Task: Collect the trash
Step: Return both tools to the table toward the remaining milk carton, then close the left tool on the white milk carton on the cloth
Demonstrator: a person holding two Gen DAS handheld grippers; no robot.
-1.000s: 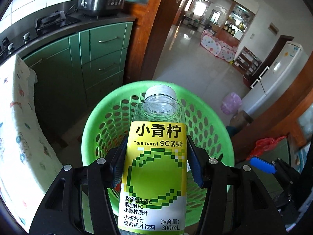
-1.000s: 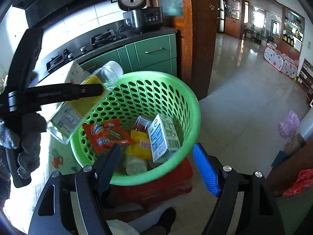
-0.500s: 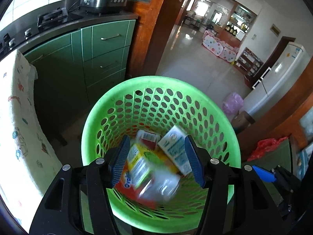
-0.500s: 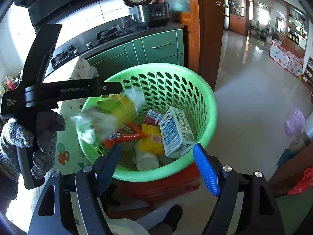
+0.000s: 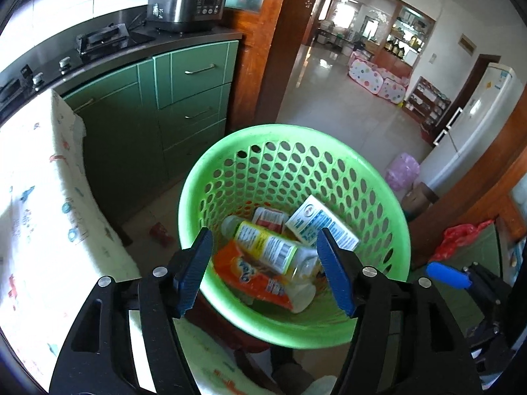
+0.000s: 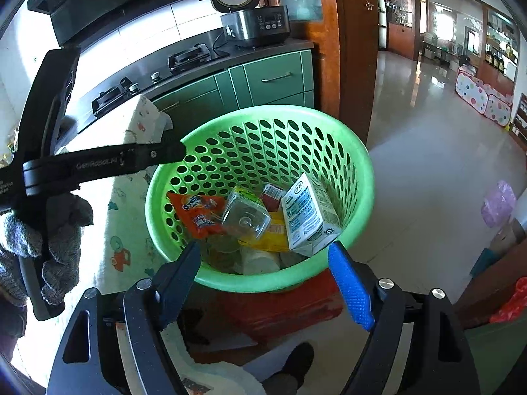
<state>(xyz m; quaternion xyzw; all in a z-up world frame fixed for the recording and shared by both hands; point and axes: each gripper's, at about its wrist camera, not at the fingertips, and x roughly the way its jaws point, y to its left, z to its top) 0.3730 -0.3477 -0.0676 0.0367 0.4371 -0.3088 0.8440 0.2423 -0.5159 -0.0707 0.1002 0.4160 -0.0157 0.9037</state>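
We hold both tongs over the green basket (image 5: 388,197). Inside it lies the juice bottle (image 5: 270,247) on its side, across an orange snack wrapper (image 5: 253,279) and beside a blue-and-white carton (image 5: 322,223). Our left tongs (image 5: 265,270) stand apart with nothing between the pads; their jaws have just been opening. Our right tongs (image 6: 263,283) are likewise apart and empty, above the basket's near rim. A gloved hand (image 6: 49,240) grips the left tool.
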